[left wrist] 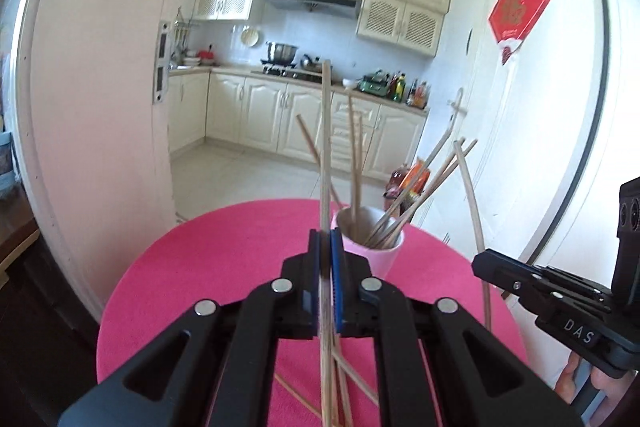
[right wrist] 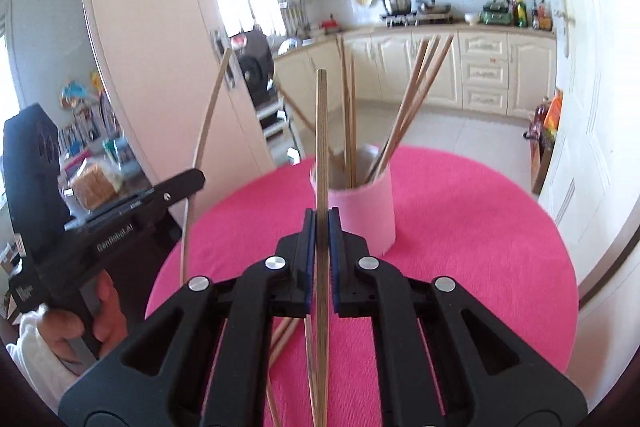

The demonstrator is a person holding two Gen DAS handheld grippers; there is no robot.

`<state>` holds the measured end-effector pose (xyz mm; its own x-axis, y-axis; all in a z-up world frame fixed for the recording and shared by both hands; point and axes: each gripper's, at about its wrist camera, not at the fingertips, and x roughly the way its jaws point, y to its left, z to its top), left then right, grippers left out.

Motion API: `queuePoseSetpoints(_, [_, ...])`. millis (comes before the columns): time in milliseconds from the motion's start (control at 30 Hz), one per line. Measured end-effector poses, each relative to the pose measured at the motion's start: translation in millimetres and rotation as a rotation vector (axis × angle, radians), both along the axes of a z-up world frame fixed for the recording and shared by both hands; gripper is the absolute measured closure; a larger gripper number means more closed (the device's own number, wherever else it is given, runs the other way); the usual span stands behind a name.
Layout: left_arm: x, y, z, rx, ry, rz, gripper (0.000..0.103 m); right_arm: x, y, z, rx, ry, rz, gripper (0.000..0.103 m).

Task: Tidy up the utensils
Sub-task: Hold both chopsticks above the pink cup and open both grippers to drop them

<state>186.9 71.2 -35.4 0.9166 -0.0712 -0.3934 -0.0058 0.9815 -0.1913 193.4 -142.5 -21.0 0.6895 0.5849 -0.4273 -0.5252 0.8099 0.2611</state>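
Both are busy here. The left hand-held gripper [left wrist: 325, 239] is clamped on a chopstick [left wrist: 326, 131] that stands nearly upright between its blue pads, just in front of the pink cup [left wrist: 380, 253]. The right hand-held gripper [right wrist: 319, 223] is doing the same thing, squeezed tight on its own chopstick [right wrist: 321, 147], also held upright just short of the cup [right wrist: 360, 211].

Under both of them, nearer than the cup, a few loose chopsticks [left wrist: 340, 375] lie crossed on the round pink desk [left wrist: 224, 267].

The cup sits toward the far side of the desk and already has a bunch of chopsticks [left wrist: 416, 195] in it, fanning out over the rim, some leaning right, a couple near vertical.

The left camera catches the right one coming in from the side of the cup. The right camera shows the left one off to the cup's left, plus the person's hand [right wrist: 76, 327] on its grip. Behind the cup there's the kitchen cabinets [left wrist: 304, 115].
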Motion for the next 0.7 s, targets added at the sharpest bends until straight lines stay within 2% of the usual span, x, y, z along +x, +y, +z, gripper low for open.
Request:
queuePoseSetpoints(133, [-4,-13,19,0.019,-0.137,-0.028,0.097,-1,-7,14,0.109,-0.13,-0.034,0.097])
queuePoseSetpoints(267, [3,-31,32,0.009,-0.234,-0.055,0.097,4,-9,24,0.193,-0.257,-0.071,0.096])
queuePoseSetpoints(467, [29,-45,44,-0.006,-0.335,-0.063,0.097,22,-7,35,0.267,-0.403,-0.135,0.096])
queuePoseSetpoints(700, [60,-48,39,0.003,-0.396,-0.056,0.097,50,-2,35,0.315,-0.472,-0.169,0.096])
